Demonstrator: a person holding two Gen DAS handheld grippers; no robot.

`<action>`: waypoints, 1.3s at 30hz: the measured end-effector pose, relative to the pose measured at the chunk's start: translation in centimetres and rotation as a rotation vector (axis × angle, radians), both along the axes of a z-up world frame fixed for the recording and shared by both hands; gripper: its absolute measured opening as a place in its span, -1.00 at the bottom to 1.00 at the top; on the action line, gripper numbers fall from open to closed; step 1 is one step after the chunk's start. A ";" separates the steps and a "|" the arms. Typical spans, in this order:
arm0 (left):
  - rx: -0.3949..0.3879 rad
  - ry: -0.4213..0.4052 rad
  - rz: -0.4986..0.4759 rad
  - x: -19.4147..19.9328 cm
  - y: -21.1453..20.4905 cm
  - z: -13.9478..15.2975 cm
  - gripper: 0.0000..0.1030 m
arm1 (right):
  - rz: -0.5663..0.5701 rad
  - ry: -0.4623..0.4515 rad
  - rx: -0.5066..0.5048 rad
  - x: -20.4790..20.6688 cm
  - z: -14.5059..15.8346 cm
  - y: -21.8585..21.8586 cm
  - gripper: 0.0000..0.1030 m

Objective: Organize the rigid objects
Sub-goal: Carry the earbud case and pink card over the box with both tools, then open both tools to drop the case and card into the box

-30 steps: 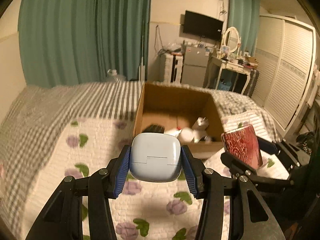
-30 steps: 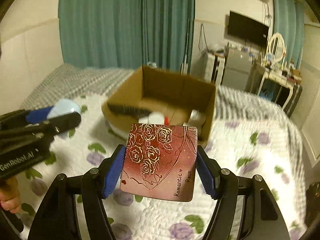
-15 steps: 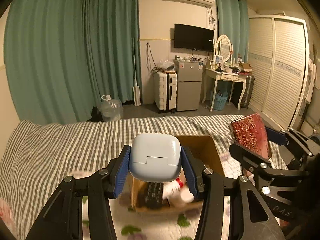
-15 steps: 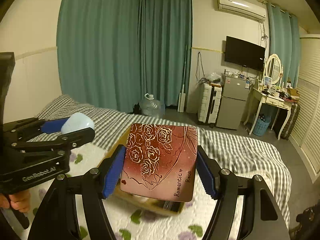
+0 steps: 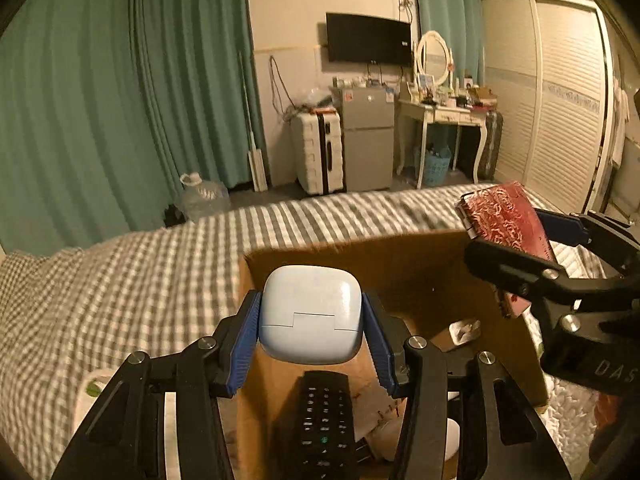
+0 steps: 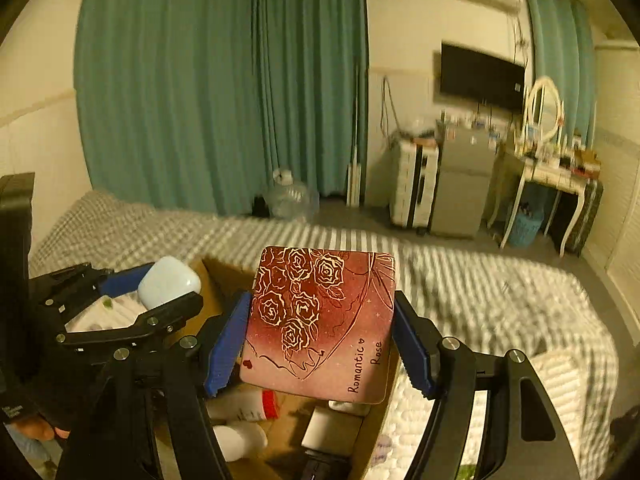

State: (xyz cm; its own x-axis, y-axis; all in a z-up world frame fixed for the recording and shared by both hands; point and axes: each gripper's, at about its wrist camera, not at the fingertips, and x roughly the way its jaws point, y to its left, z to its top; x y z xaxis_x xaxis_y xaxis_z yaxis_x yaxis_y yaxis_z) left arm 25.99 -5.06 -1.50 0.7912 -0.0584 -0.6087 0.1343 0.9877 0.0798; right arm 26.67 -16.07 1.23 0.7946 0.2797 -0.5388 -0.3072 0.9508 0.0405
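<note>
Pale blue case: we see the pale blue case (image 5: 311, 313), a rounded glossy shell with a lid seam, at lower centre of the left wrist view, hanging over the open box; in the right wrist view it sits at mid left (image 6: 169, 283).
Case handling: we judge it light, stiff and slippery; its curved sides give the pads little flat to bear on, so the hold across its widest part looks best.
Left gripper: our left gripper (image 5: 312, 338) has its blue pads pressed on the case's two sides.
Rose tin: the red rose tin (image 6: 320, 322) fills the lower centre of the right wrist view and shows at right in the left wrist view (image 5: 505, 219); it hangs above the box.
Tin handling: we judge it flat, rigid and light, with smooth faces; taking it by the two side edges suits it, though it could pivot between the pads.
Right gripper: our right gripper (image 6: 322, 346) is clamped on the tin's left and right edges.
Cardboard box: the cardboard box (image 5: 420, 264) stands open on the bed, under both grippers.
Box contents: a black remote (image 5: 323, 420) at bottom centre, a white bottle with a red band (image 6: 244, 400), another white bottle (image 6: 240, 440), and small white items we cannot name.
Bed: a grey checked cover (image 5: 120, 292) spreads around the box.
</note>
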 end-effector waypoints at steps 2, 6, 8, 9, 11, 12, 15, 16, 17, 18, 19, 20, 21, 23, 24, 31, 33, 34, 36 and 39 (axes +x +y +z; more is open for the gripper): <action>-0.008 0.024 -0.009 0.3 -0.1 -0.7 -0.02 | -0.006 0.028 -0.007 0.7 -1.0 -0.1 0.33; -0.004 0.049 0.002 0.3 0.0 -1.6 -0.02 | -0.010 0.030 -0.023 0.9 -1.3 0.0 0.33; -0.010 0.051 0.015 0.3 0.2 -1.8 0.00 | -0.012 0.025 -0.026 0.8 -1.3 -0.2 0.33; -0.017 0.050 0.024 0.3 0.4 -1.9 0.03 | -0.014 0.023 -0.028 0.6 -1.3 -0.2 0.33; -0.038 0.068 0.023 0.5 0.7 -2.0 0.03 | -0.017 0.024 -0.027 0.5 -1.4 -0.3 0.33; -0.044 0.079 0.023 0.8 0.7 -2.1 0.03 | -0.018 0.026 -0.027 0.6 -1.4 -0.3 0.33; -0.045 0.082 0.021 0.8 0.6 -2.1 0.07 | -0.022 0.033 -0.027 0.8 -1.5 -0.1 0.33; -0.035 0.069 0.022 0.7 0.5 -2.0 0.16 | -0.023 0.035 -0.027 1.0 -1.6 -0.1 0.33; -0.022 0.050 0.022 0.5 0.3 -1.7 0.17 | -0.024 0.037 -0.027 1.0 -1.7 -0.2 0.33; -0.014 0.039 0.021 0.5 0.2 -1.5 0.17 | -0.026 0.041 -0.026 1.2 -1.8 -0.2 0.33; -0.013 0.031 0.014 0.3 0.2 -1.3 0.17 | -0.027 0.045 -0.026 1.3 -1.9 -0.2 0.33; -0.018 0.025 0.006 0.2 0.2 -1.0 0.17 | -0.029 0.049 -0.026 1.5 -2.0 -0.2 0.33; -0.023 0.020 0.006 0.1 0.3 -0.8 0.18 | -0.033 0.054 -0.026 1.6 -2.2 -0.3 0.33; -0.027 0.009 0.012 -0.2 0.4 -0.4 0.18 | -0.037 0.062 -0.022 1.9 -2.4 -0.5 0.33; -0.026 0.006 0.016 -0.1 0.6 -0.2 0.19 | -0.039 0.066 -0.019 2.1 -2.5 -0.5 0.33; -0.017 -0.036 0.044 -0.6 1.5 0.6 0.20 | -0.050 0.092 -0.033 3.3 -3.4 -0.4 0.34; -0.010 -0.043 0.050 -0.8 1.6 0.7 0.20 | -0.048 0.102 -0.041 3.8 -3.7 -0.3 0.34; -0.006 -0.046 0.052 -0.9 1.6 0.7 0.20 | -0.049 0.104 -0.036 4.0 -3.9 -0.3 0.35; 0.000 -0.048 0.057 -1.0 1.6 0.8 0.20 | -0.058 0.106 -0.024 4.2 -4.1 -0.4 0.35; -0.006 -0.043 0.070 -0.8 1.6 0.9 0.22 | -0.071 0.097 -0.030 4.1 -3.8 -0.6 0.49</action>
State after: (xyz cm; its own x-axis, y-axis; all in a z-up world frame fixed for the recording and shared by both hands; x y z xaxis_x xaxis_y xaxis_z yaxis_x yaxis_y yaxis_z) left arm 25.15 -3.42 -0.56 0.8187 -0.0055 -0.5742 0.0614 0.9950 0.0782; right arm 30.80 -16.69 -2.57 0.7555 0.2067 -0.6217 -0.2348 0.9713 0.0376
